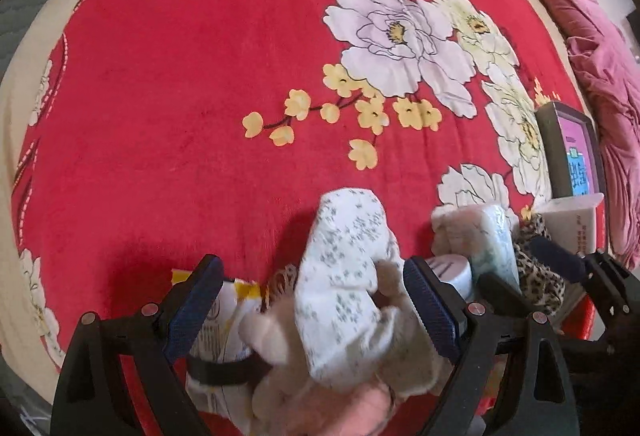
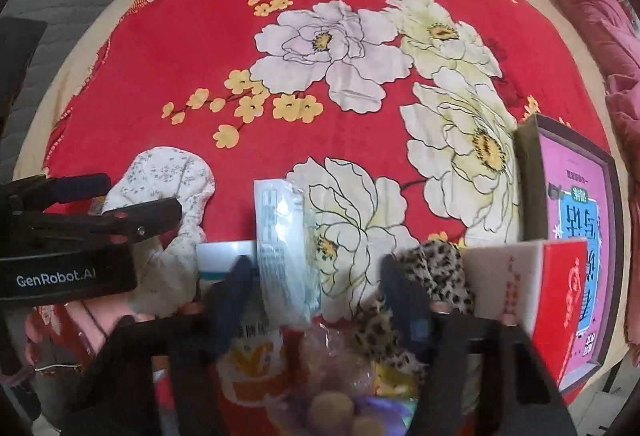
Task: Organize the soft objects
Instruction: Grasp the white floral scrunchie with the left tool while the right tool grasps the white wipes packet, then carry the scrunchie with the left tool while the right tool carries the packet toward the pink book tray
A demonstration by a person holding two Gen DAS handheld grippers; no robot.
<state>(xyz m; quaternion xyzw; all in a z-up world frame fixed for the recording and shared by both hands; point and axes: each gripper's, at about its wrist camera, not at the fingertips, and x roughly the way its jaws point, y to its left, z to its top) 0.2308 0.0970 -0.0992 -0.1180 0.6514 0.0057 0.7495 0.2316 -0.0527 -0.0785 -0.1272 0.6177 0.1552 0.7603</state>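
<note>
A white slipper with small grey flowers lies on the red flowered blanket, between the wide-apart fingers of my left gripper, which is open around it. The slipper also shows in the right wrist view, with the left gripper beside it. My right gripper is open above a clear tissue pack and snack bags, with a leopard-print cloth by its right finger. The cloth also shows in the left wrist view.
A pink boxed item and a red-and-white box stand at the right. A pink quilt is bunched at the far right. A round white container sits behind the left gripper's right finger. The blanket ends at a beige border.
</note>
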